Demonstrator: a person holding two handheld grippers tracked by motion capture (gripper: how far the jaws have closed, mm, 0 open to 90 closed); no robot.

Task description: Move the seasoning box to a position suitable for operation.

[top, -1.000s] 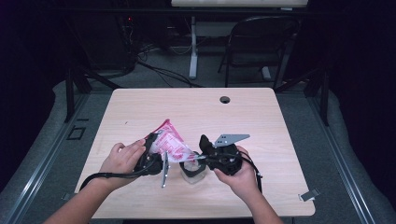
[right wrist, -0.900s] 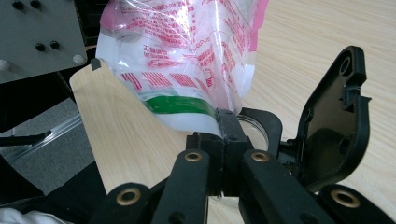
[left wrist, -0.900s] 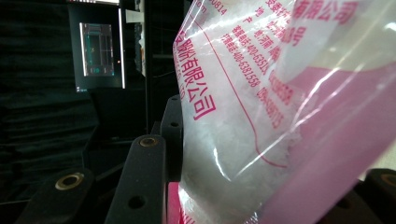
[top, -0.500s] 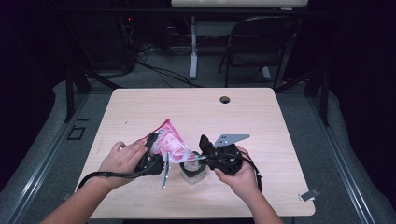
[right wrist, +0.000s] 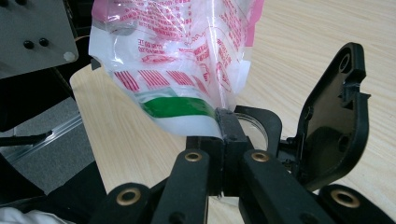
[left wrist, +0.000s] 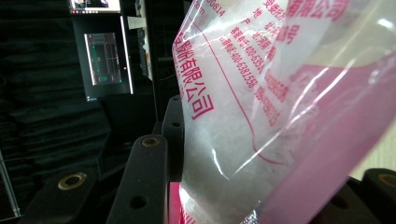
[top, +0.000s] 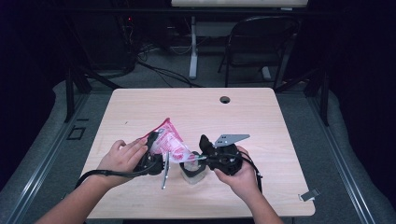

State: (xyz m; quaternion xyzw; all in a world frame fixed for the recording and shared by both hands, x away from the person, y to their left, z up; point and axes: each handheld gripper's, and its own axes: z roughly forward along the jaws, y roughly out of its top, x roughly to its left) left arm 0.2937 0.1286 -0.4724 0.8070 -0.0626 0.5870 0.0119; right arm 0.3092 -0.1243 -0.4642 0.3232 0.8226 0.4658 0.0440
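Observation:
A pink and white plastic bag [top: 170, 144] with red print hangs tilted between both grippers over the front of the wooden table [top: 261, 116]. My left gripper [top: 156, 148] is shut on the upper part of the bag [left wrist: 280, 93], which lies against its jaws [left wrist: 271, 158]. My right gripper [right wrist: 224, 119] is shut on the lower edge of the bag [right wrist: 187, 56], beside a green stripe. Just under that edge stands a small black container [right wrist: 254, 123] with its hinged lid [right wrist: 334, 116] up. The container [top: 192, 171] is on the table below my right gripper [top: 198, 158].
A round cable hole [top: 225, 99] sits near the table's far edge. A black chair [top: 259, 42] and table legs stand on the floor beyond it. A small grey clip [top: 309, 195] lies at the front right corner. Monitors [left wrist: 105, 58] glow in the dark background.

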